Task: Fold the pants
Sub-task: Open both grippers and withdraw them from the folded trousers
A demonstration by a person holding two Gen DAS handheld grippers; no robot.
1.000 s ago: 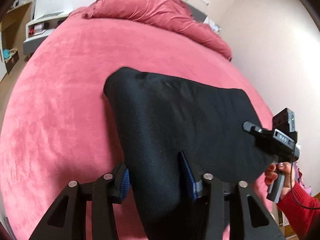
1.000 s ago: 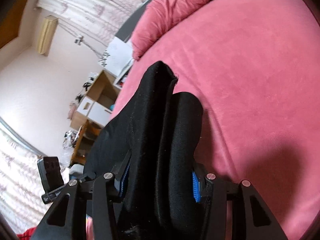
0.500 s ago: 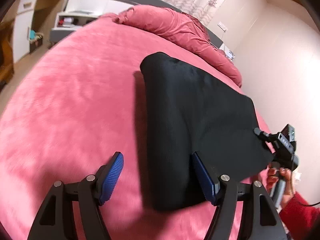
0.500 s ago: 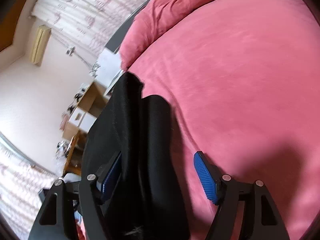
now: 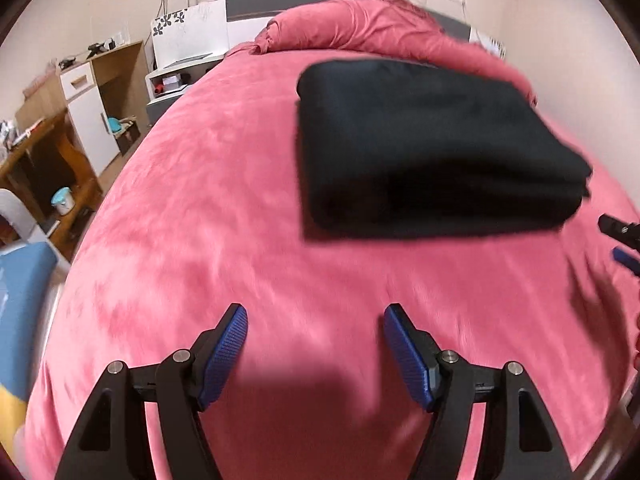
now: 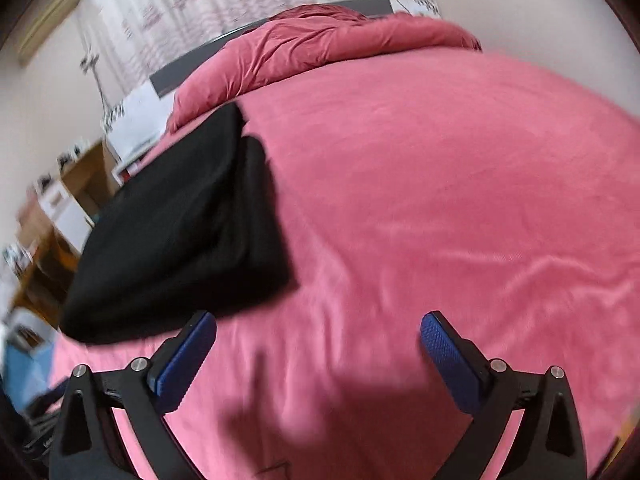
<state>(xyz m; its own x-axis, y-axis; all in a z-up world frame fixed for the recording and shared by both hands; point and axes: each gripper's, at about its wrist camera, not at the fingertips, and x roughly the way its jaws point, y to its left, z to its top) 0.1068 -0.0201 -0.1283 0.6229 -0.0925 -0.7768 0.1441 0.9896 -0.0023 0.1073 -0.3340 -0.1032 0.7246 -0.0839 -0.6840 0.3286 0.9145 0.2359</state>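
In the left wrist view the folded black pants (image 5: 432, 148) lie flat on the pink bed cover (image 5: 200, 240), a thick rectangular bundle in the upper right half of the frame, its long axis running across the picture from left to right and slanting a little downward at the right end. The rounded folded edge faces the camera; the stacked layers show at the right corner. The pants are blurred, so seams or a waistband cannot be made out. The left gripper (image 5: 316, 344) hangs over bare cover near the bundle and apart from it, its blue pads (image 5: 226, 356) spread wide with nothing between them. At the far right edge a dark tip of the right gripper (image 5: 622, 230) is cut off by the frame. A pink duvet (image 5: 372, 24) is heaped at the headboard. In the right wrist view the pants (image 6: 180, 232) sit on the left, the long axis running from the near left toward the duvet (image 6: 304, 48), two stacked layers visible along the right edge. The right gripper (image 6: 318, 344) has its jaws opening, wide apart, nothing between them; its left pad (image 6: 184, 360) is just beside the near edge of the bundle, whether touching cannot be told. The left background is badly smeared.
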